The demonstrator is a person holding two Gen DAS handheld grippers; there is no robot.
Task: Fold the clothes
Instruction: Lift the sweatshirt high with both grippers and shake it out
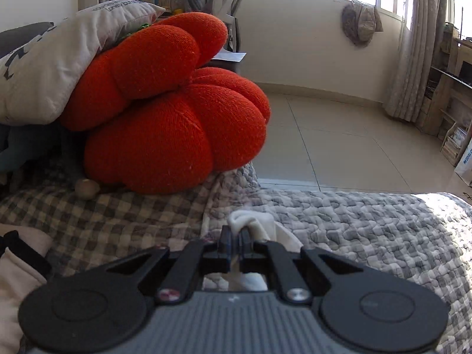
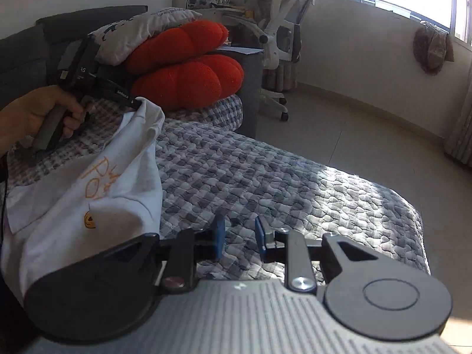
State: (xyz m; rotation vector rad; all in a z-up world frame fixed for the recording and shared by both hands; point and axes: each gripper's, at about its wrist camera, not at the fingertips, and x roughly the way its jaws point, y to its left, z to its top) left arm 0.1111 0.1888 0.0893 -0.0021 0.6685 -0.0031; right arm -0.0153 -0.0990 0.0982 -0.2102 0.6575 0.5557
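A white T-shirt (image 2: 97, 194) with an orange print hangs in a drape over the grey quilted sofa cover (image 2: 265, 177). My left gripper (image 1: 236, 236) is shut on a bunched corner of the white T-shirt (image 1: 250, 221). In the right wrist view a hand holds that left gripper (image 2: 135, 103) up at the shirt's top corner. My right gripper (image 2: 239, 230) stands open low over the quilt, just right of the shirt's edge. Nothing lies between its blue pads (image 2: 219, 233).
Two orange pumpkin-shaped cushions (image 1: 165, 103) and a grey printed pillow (image 1: 59, 59) are stacked at the sofa's left end. A small round tan object (image 1: 87, 188) lies by them. Tiled floor (image 1: 354, 141), a white office chair (image 2: 283, 38) and curtains (image 1: 419, 59) lie beyond.
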